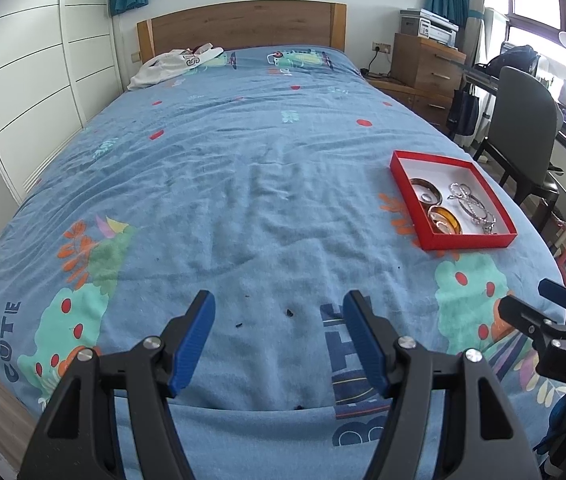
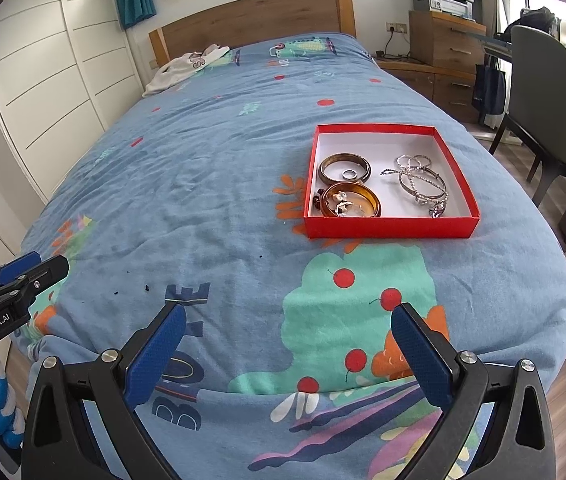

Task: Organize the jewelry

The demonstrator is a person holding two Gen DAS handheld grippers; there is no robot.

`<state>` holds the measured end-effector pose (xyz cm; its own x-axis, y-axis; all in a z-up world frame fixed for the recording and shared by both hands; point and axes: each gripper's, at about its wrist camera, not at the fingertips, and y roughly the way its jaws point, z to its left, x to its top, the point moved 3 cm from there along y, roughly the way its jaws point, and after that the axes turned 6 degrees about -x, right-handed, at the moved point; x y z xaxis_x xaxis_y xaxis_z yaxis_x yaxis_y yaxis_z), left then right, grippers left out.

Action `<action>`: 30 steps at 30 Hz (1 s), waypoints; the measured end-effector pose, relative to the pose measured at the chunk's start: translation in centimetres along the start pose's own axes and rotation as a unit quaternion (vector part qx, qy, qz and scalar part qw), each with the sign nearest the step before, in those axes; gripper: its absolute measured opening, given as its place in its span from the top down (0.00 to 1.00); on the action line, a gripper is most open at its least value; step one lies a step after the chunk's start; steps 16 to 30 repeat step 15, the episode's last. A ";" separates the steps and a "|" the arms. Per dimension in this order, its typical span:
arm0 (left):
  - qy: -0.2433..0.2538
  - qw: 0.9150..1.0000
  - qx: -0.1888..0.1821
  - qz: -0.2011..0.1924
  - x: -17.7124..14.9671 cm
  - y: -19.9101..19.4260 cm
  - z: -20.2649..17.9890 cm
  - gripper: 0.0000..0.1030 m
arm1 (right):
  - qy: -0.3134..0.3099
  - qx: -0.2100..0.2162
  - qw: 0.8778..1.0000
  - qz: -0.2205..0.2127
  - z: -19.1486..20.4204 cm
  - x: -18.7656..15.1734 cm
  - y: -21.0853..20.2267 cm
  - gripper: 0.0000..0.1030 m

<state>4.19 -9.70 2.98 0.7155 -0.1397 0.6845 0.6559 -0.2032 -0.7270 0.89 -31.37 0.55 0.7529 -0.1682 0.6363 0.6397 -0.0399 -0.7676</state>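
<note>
Ahead of your right fingers, the red cardboard box [image 2: 391, 227] looks matt, its lining plain white. Inside it, the amber bangle [image 2: 350, 200] shines glossy and the silver bracelets [image 2: 423, 184] glint like metal. Under both fingers, the blue bedspread [image 1: 243, 184] is soft, wrinkled cloth.

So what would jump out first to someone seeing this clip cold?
The red box on the blue bedspread, holding brown bangles on its left and tangled silver bracelets on its right. Both the left gripper and right gripper hang open and empty over the bed's foot.
</note>
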 end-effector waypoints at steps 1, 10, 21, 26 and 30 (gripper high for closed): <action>0.000 1.000 0.000 0.000 0.0 0.0 0.0 0.37 | 0.000 0.000 1.000 0.000 0.0 0.0 0.0 0.02; -0.001 1.000 0.000 0.004 -0.4 0.5 0.1 0.37 | 0.000 -0.001 1.000 0.001 0.0 0.0 0.1 0.02; -0.001 1.000 -0.003 0.007 -0.5 0.6 0.2 0.37 | 0.000 -0.002 1.000 0.001 0.0 -0.1 0.1 0.02; -0.001 1.000 -0.003 0.007 -0.5 0.6 0.2 0.37 | 0.000 -0.002 1.000 0.001 0.0 -0.1 0.1 0.02; -0.001 1.000 -0.003 0.007 -0.5 0.6 0.2 0.37 | 0.000 -0.002 1.000 0.001 0.0 -0.1 0.1 0.02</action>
